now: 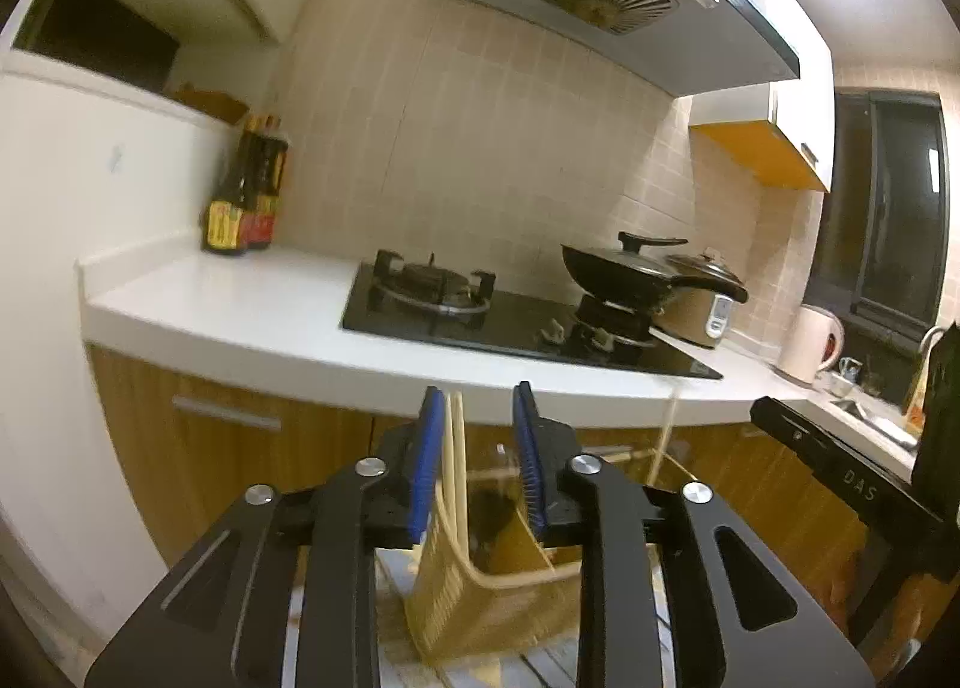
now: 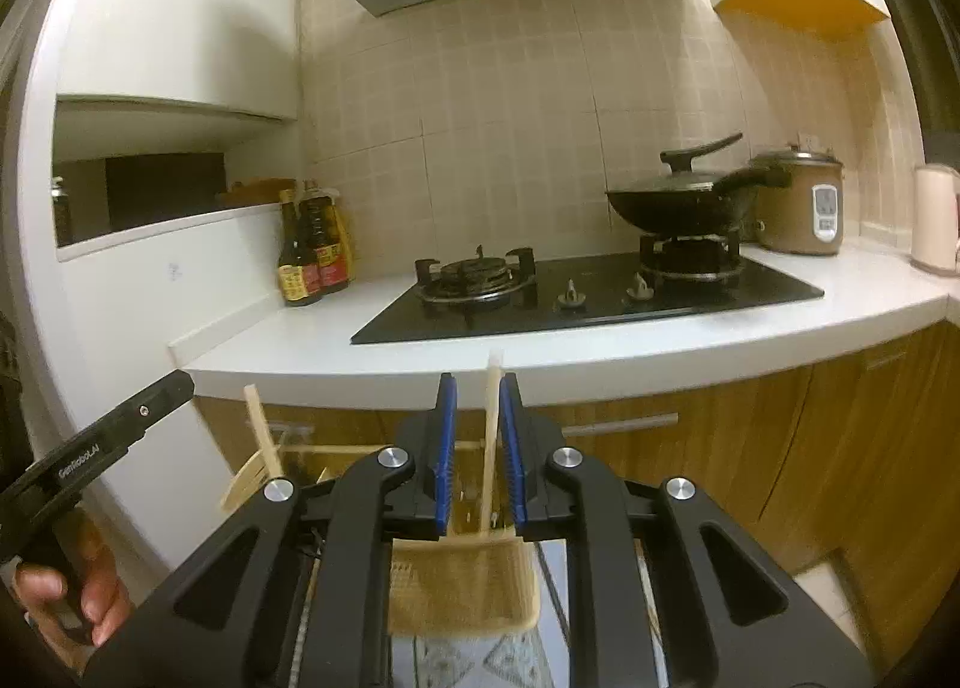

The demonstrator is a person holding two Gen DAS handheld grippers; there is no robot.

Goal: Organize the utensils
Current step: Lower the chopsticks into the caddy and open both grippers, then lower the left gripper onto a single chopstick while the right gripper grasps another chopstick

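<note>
Between our right gripper's (image 2: pixel 479 448) parted jaws stands one chopstick (image 2: pixel 492 436), unclenched; our left gripper (image 1: pixel 477 466), also released, flanks a chopstick pair (image 1: pixel 453 460). Both rise from the woven basket (image 2: pixel 462 592) below. We judge sorting underway; next, close squarely on each.

Each tool (image 1: pixel 477 460) (image 2: pixel 478 448) is black, with blue ribbed pads (image 1: pixel 423 472), silver screws and white lettering; bare-skinned hand (image 2: pixel 72 598).

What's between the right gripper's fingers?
Right wrist view: one pale chopstick stands upright between the right gripper fingers, nearer the right pad, jaws not visibly closed on it. The basket sits below.
</note>
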